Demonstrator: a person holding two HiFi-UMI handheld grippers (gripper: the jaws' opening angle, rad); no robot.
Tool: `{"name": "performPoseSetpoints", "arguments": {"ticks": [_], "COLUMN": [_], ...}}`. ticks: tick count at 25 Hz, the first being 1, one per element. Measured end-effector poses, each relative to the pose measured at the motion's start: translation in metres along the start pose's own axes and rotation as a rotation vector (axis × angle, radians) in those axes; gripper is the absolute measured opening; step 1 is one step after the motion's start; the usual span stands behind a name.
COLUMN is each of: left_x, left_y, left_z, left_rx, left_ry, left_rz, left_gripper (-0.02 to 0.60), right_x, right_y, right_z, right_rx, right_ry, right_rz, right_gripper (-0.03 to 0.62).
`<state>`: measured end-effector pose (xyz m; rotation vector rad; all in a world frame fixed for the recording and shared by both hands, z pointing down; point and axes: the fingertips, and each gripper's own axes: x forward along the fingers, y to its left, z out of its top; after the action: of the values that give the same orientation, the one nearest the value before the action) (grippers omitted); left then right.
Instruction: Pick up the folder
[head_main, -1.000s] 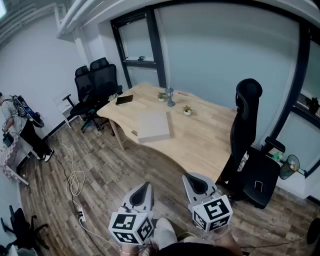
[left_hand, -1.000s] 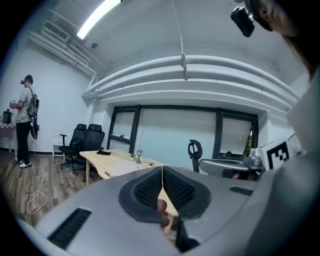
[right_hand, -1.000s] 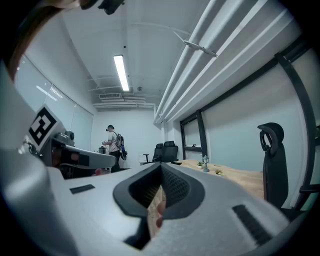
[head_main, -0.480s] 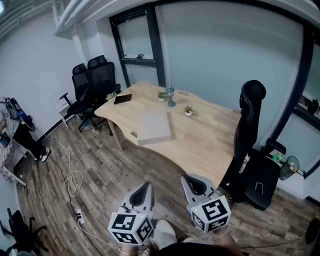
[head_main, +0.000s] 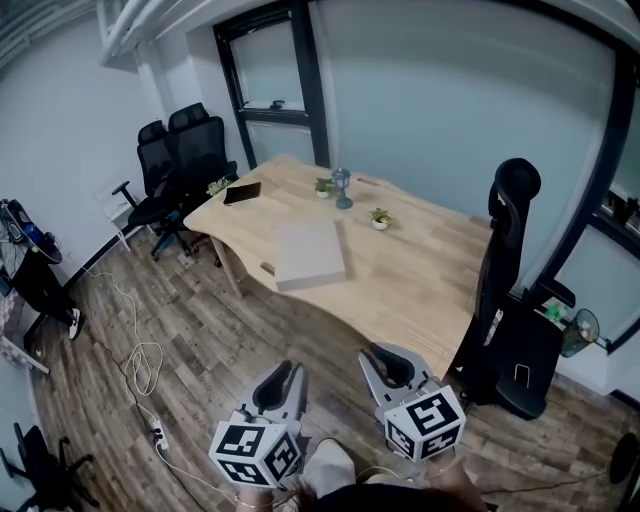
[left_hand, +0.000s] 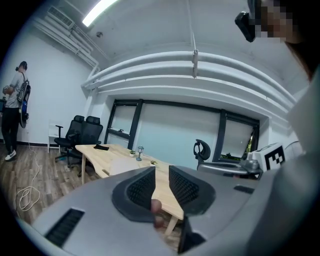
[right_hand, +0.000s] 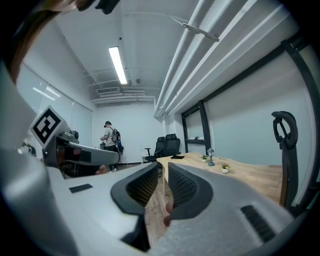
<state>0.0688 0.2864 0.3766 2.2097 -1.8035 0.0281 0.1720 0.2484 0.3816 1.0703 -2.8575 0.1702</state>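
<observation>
The folder (head_main: 310, 253) lay flat and untouched on the wooden table (head_main: 430, 285), close to that table's near edge. In the head view it sat at about twelve o'clock from both grippers and well apart from them, with bare floor between. The left gripper (head_main: 282, 382) had just been opening, its jaws a narrow gap apart with nothing between them. The right gripper (head_main: 387, 366) had also just been opening, but only to a slit, and it was empty too. The step in hand looked like the approach, and doing it well probably meant walking both tools straight toward twelve o'clock and widening the jaws before arrival. The near edge seemed the best place to take hold, since the folder was thin and flat. A low, level entry with one jaw under that edge would likely beat pinching from above. The office chair (head_main: 510, 300) at two o'clock and the small lamp (head_main: 342, 188) beyond the folder were best given room.
</observation>
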Motion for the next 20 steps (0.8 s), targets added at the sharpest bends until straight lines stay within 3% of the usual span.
{"name": "performPoseSetpoints", "arguments": {"ticks": [20], "left_x": [0.047], "left_y": [0.09], "left_z": [0.012], "left_rx": [-0.051], "left_ry": [0.042], "left_rz": [-0.03], "left_gripper": [0.138], "right_x": [0.098], "right_y": [-0.002], "right_z": [-0.01], "right_rx": [0.023], "right_ry": [0.089], "right_rz": [-0.015], "right_gripper": [0.141]}}
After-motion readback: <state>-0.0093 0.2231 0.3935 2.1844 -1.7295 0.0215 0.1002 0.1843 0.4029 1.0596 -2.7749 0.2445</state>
